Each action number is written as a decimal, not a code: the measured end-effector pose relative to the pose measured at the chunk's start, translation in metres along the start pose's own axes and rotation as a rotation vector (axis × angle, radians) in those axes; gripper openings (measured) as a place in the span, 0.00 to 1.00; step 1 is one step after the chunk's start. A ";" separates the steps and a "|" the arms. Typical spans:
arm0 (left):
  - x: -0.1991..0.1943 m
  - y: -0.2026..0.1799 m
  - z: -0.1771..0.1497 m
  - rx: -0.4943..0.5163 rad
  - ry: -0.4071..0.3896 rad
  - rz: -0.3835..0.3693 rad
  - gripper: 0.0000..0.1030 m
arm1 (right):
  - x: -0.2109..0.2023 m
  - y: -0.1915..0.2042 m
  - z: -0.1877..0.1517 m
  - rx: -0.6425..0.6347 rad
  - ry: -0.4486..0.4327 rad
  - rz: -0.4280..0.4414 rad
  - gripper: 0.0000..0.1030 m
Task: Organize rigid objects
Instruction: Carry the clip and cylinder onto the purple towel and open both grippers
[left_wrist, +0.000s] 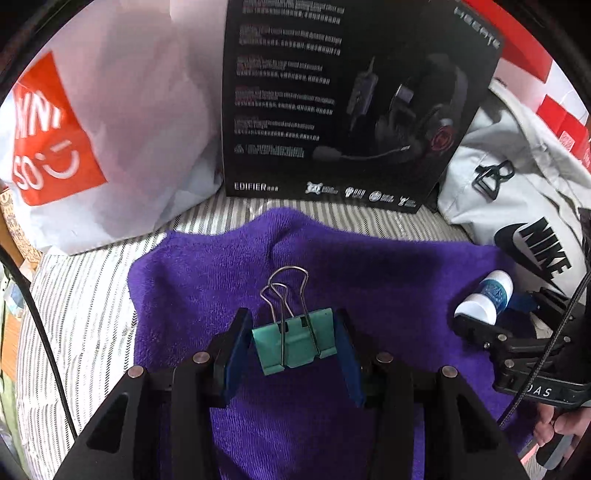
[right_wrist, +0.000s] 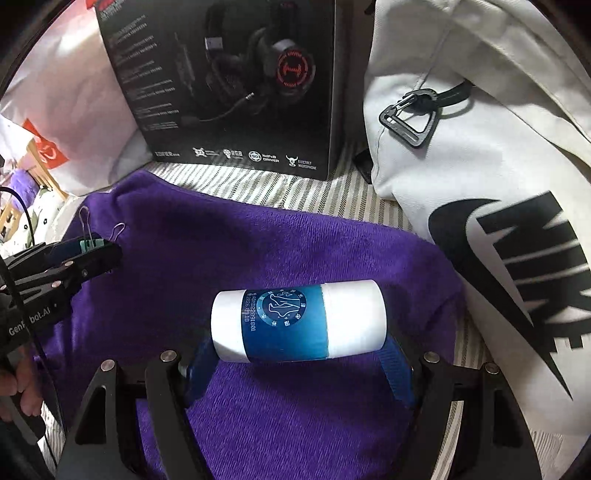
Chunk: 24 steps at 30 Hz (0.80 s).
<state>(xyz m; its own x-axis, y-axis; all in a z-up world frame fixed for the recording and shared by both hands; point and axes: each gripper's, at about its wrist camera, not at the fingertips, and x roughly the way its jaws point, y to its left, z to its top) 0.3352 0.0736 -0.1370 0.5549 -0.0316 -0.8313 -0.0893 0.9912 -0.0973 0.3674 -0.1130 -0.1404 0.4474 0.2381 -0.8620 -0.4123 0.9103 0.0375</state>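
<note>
Centre frame on the left wrist view: teal metal binder clip with silver wire handles, sitting between the blue pads of the left gripper, pads pressed against both sides, so gripped, low over the purple plush towel. Over on the right wrist view, mid-frame: white cylindrical bottle with a blue label band, lying sideways across the right gripper; blue fingers hidden behind its two ends, seemingly clamped on it, though actual contact not visible.

Best handling, by judgement: keep squeeze steady on the clip's flat sides, wire handles pointing away, lower gently onto the towel before letting go. Bottle round and smooth, likely to roll, so set down level and release slowly, well apart from the clip.

Readable writing: "EDIFIER" at the bottom of the black headset box; "NIKE" with swoosh on the white fabric bag at right; partial "MINISO" on the white-and-red shopping bag, upper left; "GenRobot.AI", partly covered, on the left gripper body.
</note>
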 end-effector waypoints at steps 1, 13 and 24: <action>0.002 0.000 0.000 -0.003 0.004 0.005 0.42 | 0.002 0.001 0.001 -0.005 0.003 -0.007 0.74; 0.017 -0.010 0.001 0.045 0.059 0.040 0.42 | 0.016 0.013 0.004 -0.042 0.034 -0.020 0.75; 0.016 -0.024 -0.011 0.042 0.130 0.099 0.66 | -0.011 0.006 -0.021 -0.012 0.077 -0.004 0.81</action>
<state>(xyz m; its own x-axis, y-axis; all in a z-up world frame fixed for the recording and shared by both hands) 0.3370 0.0477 -0.1543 0.4327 0.0533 -0.8999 -0.1021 0.9947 0.0098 0.3433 -0.1171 -0.1417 0.3869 0.2070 -0.8986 -0.4200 0.9071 0.0281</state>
